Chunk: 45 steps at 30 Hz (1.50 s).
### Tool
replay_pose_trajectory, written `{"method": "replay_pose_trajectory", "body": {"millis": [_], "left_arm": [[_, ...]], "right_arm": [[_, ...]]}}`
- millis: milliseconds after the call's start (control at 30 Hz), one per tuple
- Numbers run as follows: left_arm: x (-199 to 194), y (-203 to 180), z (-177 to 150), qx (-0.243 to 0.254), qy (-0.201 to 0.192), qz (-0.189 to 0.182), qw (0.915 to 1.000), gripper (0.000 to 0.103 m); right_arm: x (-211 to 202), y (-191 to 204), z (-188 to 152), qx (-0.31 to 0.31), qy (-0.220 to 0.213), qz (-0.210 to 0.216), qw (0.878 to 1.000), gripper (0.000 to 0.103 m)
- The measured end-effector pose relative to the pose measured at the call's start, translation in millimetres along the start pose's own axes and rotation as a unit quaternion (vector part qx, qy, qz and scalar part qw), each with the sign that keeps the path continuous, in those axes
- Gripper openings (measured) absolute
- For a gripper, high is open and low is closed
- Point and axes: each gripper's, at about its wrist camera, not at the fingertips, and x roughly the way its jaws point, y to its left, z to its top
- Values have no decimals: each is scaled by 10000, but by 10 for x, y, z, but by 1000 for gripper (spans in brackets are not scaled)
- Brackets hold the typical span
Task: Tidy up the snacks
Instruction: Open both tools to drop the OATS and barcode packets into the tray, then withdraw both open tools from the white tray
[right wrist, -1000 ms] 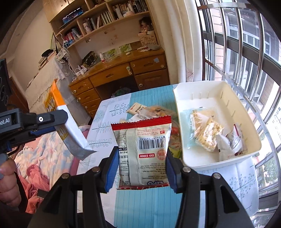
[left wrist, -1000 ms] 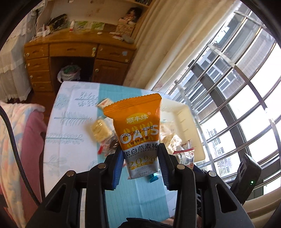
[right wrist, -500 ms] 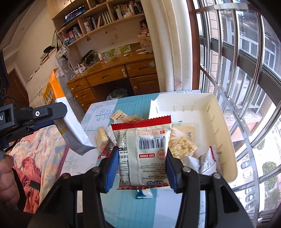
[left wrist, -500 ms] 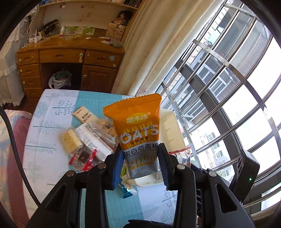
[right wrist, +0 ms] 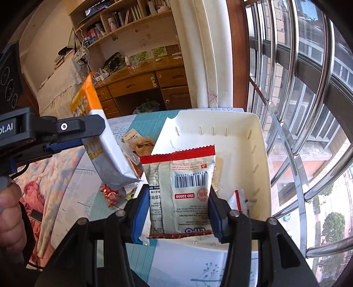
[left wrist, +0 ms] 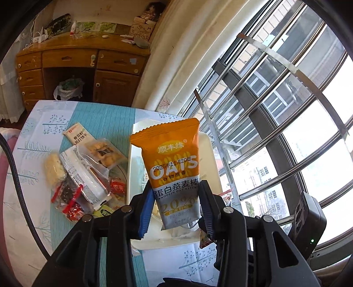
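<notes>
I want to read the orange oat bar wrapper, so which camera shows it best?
The left wrist view: the orange oat bar packet faces the lens, print legible, clamped in the left gripper. The right wrist view shows it only edge-on.

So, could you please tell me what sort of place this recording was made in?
Most likely a lived-in room at home, a bedroom or study: a wooden desk with drawers, bookshelves above it, floral bedding, and a cloth-covered table by a barred window.

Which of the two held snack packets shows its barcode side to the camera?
The red-edged white packet in the right gripper shows its barcode; the orange oat bar packet in the left gripper shows its printed front.
</notes>
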Motion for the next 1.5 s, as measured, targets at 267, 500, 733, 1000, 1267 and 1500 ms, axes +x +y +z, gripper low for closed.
{"method": "replay_pose_trajectory", "body": {"millis": [267, 500, 733, 1000, 1267, 1500], "left_arm": [[122, -127, -32, -11, 55, 277, 9996, 54], [42, -54, -61, -76, 23, 431, 9990, 56], [-110, 53, -126, -130, -29, 480, 9988, 56], [-332, 274, -190, -205, -58, 515, 9984, 56], [-622, 561, -203, -121, -57, 595, 9981, 56], [-903, 891, -171, -12, -30, 677, 9977, 56]], "right_arm": [[53, -214, -8, 212, 144, 127, 9996, 55], [39, -227, -24, 318, 131, 178, 9993, 62], [47, -146, -45, 357, 148, 264, 9989, 64], [67, 26, -70, 479, 162, 353, 9981, 68], [114, 267, -73, 869, 151, 455, 9951, 68], [164, 630, -107, 1141, 120, 544, 9919, 68]]}}
